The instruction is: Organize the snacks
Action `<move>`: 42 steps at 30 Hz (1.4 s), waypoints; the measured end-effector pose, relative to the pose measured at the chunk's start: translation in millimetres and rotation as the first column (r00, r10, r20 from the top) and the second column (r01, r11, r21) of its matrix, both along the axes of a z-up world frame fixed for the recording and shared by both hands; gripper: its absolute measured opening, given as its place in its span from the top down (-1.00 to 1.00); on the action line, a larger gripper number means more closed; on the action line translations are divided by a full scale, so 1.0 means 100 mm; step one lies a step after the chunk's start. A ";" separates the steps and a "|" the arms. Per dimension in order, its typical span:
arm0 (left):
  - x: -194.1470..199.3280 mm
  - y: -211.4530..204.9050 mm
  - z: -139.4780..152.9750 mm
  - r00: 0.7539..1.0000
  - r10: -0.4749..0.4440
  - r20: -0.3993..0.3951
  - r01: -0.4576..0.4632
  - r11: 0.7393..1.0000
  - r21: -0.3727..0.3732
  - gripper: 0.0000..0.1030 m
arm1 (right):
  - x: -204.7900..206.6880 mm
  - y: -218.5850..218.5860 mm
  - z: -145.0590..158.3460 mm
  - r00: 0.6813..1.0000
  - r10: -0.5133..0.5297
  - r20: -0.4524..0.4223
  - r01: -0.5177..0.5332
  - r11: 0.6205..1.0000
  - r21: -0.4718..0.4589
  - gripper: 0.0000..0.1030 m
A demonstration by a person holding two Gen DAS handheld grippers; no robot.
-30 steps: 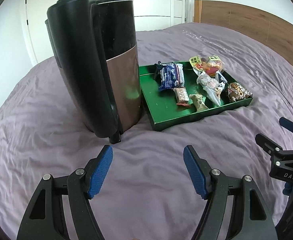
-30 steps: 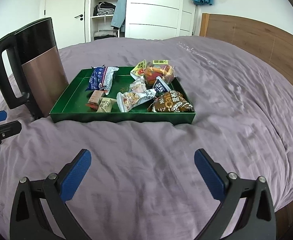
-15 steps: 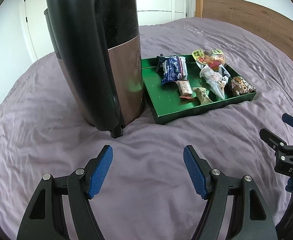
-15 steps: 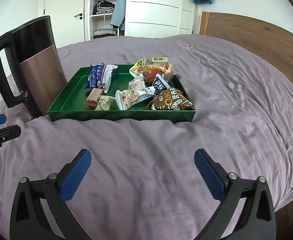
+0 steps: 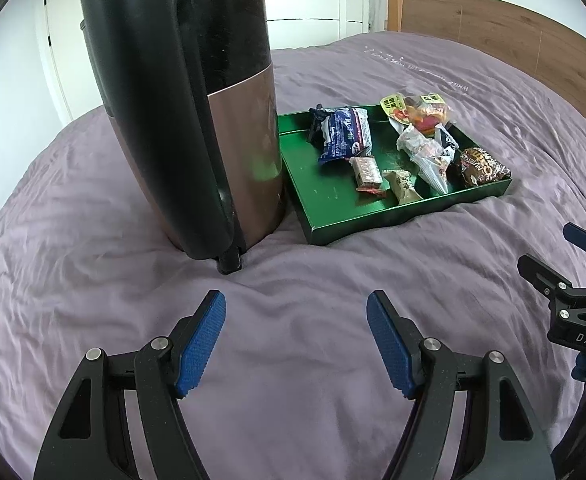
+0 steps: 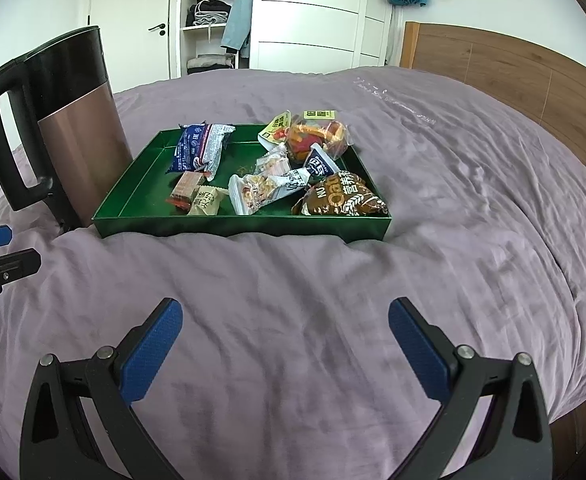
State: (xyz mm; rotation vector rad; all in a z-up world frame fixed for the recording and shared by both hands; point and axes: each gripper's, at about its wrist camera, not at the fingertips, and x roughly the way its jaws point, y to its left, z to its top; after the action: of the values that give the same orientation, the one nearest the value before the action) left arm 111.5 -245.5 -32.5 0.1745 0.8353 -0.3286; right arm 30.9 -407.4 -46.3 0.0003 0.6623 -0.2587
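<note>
Since a second ago the kettle looms larger and higher in the left wrist view, though the left gripper itself has barely shifted; the right view is unchanged. Both grippers hang over bare purple bedding, pointing downward toward the tray. The left gripper's jaws stand about half open with nothing between them. The right gripper has its jaws spread wide, also empty. The green tray lies at twelve o'clock from the right gripper and at about one o'clock from the left, well apart from both. The snacks sit inside it in a loose pile; how many there are is hard to tell. The kettle stands just beside the tray's left edge.
</note>
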 end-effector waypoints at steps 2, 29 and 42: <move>0.00 0.00 0.00 1.000 0.001 -0.002 -0.001 1.000 -0.001 -0.31 | 0.00 -0.01 0.00 1.000 0.001 -0.001 -0.001 1.000 0.000 -1.00; 0.04 0.01 0.02 1.000 0.022 0.017 -0.022 1.000 0.004 -0.31 | 0.04 -0.02 -0.06 1.000 0.014 -0.023 -0.015 1.000 -0.011 -1.00; 0.03 -0.02 0.02 1.000 0.012 0.013 -0.012 1.000 0.005 -0.31 | 0.04 -0.02 -0.06 1.000 0.016 -0.024 -0.016 1.000 -0.010 -1.00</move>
State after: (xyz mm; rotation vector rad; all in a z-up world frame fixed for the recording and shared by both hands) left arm 114.7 -247.8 -30.0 0.1761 0.8237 -0.3134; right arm 35.3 -409.3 -52.6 -0.0179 0.6850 -0.2474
